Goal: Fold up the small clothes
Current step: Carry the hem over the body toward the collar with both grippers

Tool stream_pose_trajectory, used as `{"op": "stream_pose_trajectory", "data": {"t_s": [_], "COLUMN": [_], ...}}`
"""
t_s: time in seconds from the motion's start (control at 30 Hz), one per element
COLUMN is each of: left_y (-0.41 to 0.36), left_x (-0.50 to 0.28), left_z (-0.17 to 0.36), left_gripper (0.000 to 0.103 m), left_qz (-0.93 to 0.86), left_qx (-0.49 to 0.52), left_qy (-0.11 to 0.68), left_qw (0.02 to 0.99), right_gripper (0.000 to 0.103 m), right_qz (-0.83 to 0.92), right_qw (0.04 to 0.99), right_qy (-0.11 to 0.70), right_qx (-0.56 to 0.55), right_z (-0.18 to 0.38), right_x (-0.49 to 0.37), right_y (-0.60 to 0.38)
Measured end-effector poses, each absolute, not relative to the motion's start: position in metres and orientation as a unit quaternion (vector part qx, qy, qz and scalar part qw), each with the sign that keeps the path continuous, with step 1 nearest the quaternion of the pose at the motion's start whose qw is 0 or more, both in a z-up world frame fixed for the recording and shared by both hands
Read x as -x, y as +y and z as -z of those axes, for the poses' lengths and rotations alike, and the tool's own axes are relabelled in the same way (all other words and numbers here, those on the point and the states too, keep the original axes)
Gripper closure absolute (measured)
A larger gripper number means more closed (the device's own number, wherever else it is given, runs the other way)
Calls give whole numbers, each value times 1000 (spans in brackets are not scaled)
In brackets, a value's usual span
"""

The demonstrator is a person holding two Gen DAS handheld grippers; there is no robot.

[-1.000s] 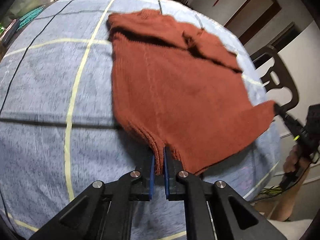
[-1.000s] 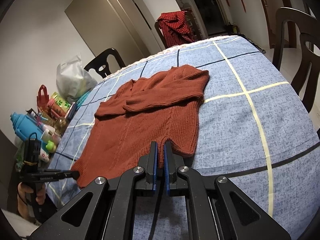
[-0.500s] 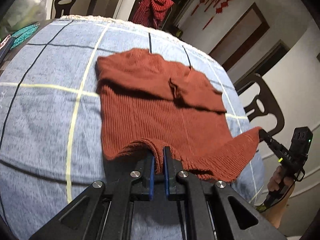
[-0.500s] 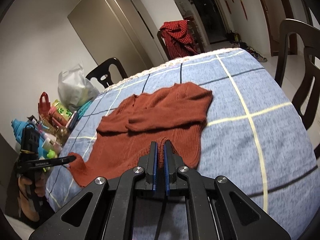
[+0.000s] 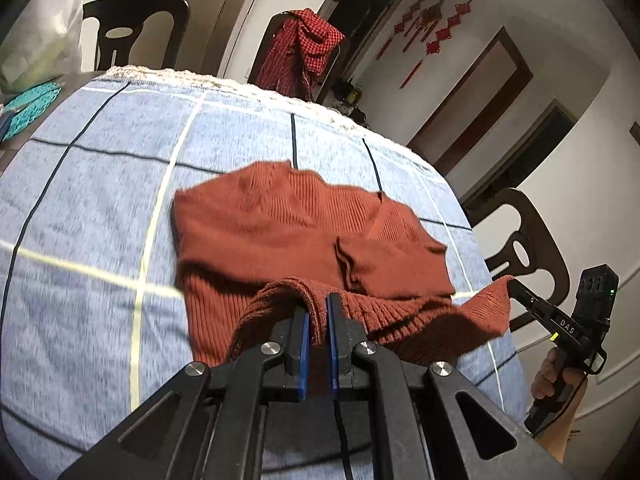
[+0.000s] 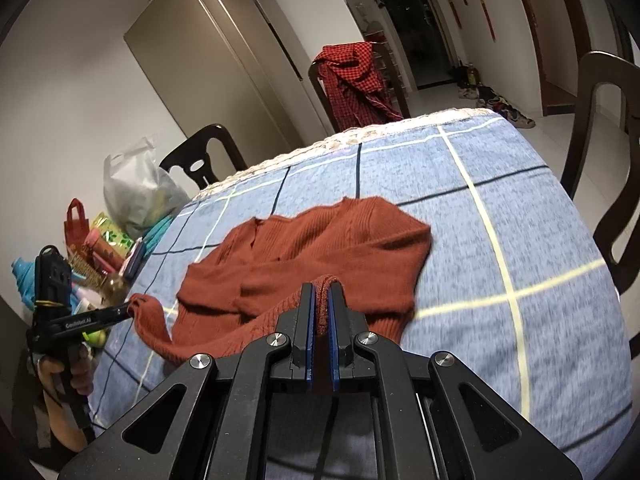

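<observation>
A rust-red knitted sweater (image 5: 280,224) lies on a table under a blue checked cloth (image 5: 100,200), its sleeves folded across the chest. My left gripper (image 5: 316,300) is shut on one corner of the bottom hem, lifted off the cloth. My right gripper (image 6: 321,292) is shut on the other hem corner of the sweater (image 6: 328,240). The hem hangs raised between the two grippers and curls over the lower body. In the left wrist view the right gripper (image 5: 514,282) shows at the right with hem in its tips; in the right wrist view the left gripper (image 6: 128,310) shows at the left.
Dark chairs (image 5: 524,248) stand around the table, one draped with a red checked garment (image 6: 352,76). Bottles, bags and a white plastic bag (image 6: 136,188) crowd the table's left end. A teal item (image 5: 32,104) lies at the far left. A tall cabinet (image 6: 224,68) stands behind.
Both grippers have lifted the bottom hem off the cloth and carried it forward toward the collar. The lower body now bends over itself.
</observation>
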State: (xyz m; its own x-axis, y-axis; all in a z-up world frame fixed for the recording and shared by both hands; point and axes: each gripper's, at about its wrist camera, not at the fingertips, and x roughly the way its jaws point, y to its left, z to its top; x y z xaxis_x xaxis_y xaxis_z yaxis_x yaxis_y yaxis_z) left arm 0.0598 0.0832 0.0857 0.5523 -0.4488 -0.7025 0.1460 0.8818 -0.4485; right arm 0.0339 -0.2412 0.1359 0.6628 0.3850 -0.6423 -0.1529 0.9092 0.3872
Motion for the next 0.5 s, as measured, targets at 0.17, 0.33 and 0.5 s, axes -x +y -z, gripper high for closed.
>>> {"op": "stream_pose_trajectory", "data": {"t_s": [0.17, 0.33, 0.5], "left_y": [86, 91, 88], "left_x": [-86, -109, -129], "left_z": [-89, -88, -82], "left_gripper": [94, 94, 94], "left_qz": [164, 157, 155], "left_qx": [176, 189, 190], "left_qy": [430, 421, 427], "left_qw": [870, 873, 870], "right_gripper": [97, 97, 97], "right_qz": [-144, -140, -136], "right_qw": [899, 898, 897], "right_qy": [386, 389, 395], "right_qx": [-150, -148, -143], "right_z": [-139, -140, -138], "right_x": [-63, -91, -113], "right_y": [-240, -234, -226]}}
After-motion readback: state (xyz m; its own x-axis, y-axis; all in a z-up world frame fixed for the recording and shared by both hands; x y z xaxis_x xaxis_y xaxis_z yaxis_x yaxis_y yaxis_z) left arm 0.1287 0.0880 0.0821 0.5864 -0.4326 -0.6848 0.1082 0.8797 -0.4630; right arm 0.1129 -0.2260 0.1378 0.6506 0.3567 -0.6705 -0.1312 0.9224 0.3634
